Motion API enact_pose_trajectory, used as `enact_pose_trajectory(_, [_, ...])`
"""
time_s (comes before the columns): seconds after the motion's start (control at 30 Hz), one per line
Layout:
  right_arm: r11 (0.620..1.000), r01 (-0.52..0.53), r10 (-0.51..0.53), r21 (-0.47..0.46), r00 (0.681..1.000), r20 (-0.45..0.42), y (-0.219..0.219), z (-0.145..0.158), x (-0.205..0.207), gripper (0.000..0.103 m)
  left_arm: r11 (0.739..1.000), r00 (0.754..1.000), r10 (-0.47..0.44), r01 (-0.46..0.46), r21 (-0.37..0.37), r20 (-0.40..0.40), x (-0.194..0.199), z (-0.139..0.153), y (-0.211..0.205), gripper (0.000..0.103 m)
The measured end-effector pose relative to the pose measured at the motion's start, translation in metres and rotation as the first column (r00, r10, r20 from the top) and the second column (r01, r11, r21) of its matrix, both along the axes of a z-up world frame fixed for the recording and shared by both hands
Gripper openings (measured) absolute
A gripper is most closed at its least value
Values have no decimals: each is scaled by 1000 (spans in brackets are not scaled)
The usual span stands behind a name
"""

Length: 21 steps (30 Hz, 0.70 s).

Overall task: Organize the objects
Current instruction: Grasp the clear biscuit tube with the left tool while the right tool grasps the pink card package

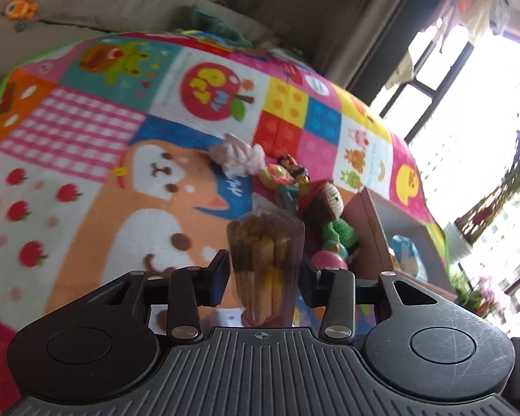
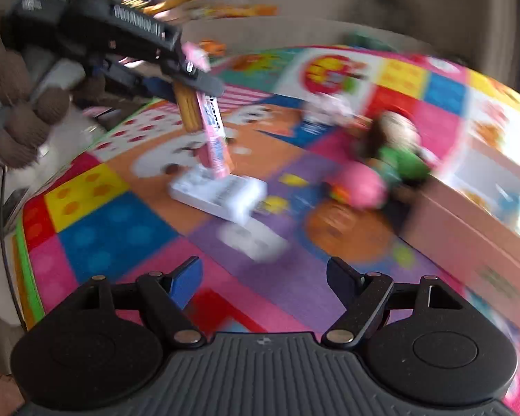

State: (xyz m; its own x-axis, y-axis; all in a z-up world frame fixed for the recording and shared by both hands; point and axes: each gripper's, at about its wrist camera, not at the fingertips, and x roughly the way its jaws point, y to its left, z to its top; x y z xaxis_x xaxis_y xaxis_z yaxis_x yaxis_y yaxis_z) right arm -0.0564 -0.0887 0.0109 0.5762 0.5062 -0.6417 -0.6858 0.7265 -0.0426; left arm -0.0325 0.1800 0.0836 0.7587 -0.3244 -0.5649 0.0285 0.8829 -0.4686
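The left claw (image 1: pixel 265 270) is clenched on a clear packet of biscuit sticks (image 1: pixel 265 260), tan with darker ends and a pink strip, held up above the colourful patchwork play mat (image 1: pixel 86 131). The right claw (image 2: pixel 264 277) is released with nothing between its fingers; beyond it a white box (image 2: pixel 218 194) lies flat on the mat, with a pink ball (image 2: pixel 360 187) farther off.

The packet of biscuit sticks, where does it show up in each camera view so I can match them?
Left wrist view: the packet of biscuit sticks stands low at centre, clamped in the left tool.
Right wrist view: the packet hangs upper left, above the white box.
Shared landmark: the pink ball beside the green knitted doll.
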Motion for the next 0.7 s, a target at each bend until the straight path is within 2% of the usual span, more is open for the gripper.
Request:
enact_pose_trajectory(0.1, [998,-57,58,-32,997,42,37,-1,14,79,1000,999,25,-25,-17,21,-16,10,20,45])
enact_pose_trajectory(0.23, [988,-127,135,-87,986,102,75,-3,32,84,1000,1000,7,-6,22,-20,-27,16,31,45])
enact_pose_trajectory(0.33, [978,-189,194,-88,980,52,88,-7,49,84,998,999,2,2,69,-50,-32,15,33,45])
enact_pose_trajectory(0.37, [979,-189,192,-82,981,33,89,-8,53,81,997,998,3,2,77,-60,-33,13,33,45])
enact_pose_trajectory(0.4, [981,-181,182,-70,983,12,88,-7,56,76,996,997,0,6,86,-72,-33,10,32,45])
enact_pose_trajectory(0.47, [987,-154,153,-39,987,-42,79,-4,56,49,993,995,-3,15,121,-99,-33,3,26,45])
enact_pose_trajectory(0.53, [995,-101,100,-4,992,-82,56,-1,55,47,984,992,-11,33,174,-123,-29,-4,14,45])
enact_pose_trajectory(0.7, [995,95,-94,3,992,-89,-23,-2,30,47,952,996,-26,50,304,-82,-12,-9,-31,45])
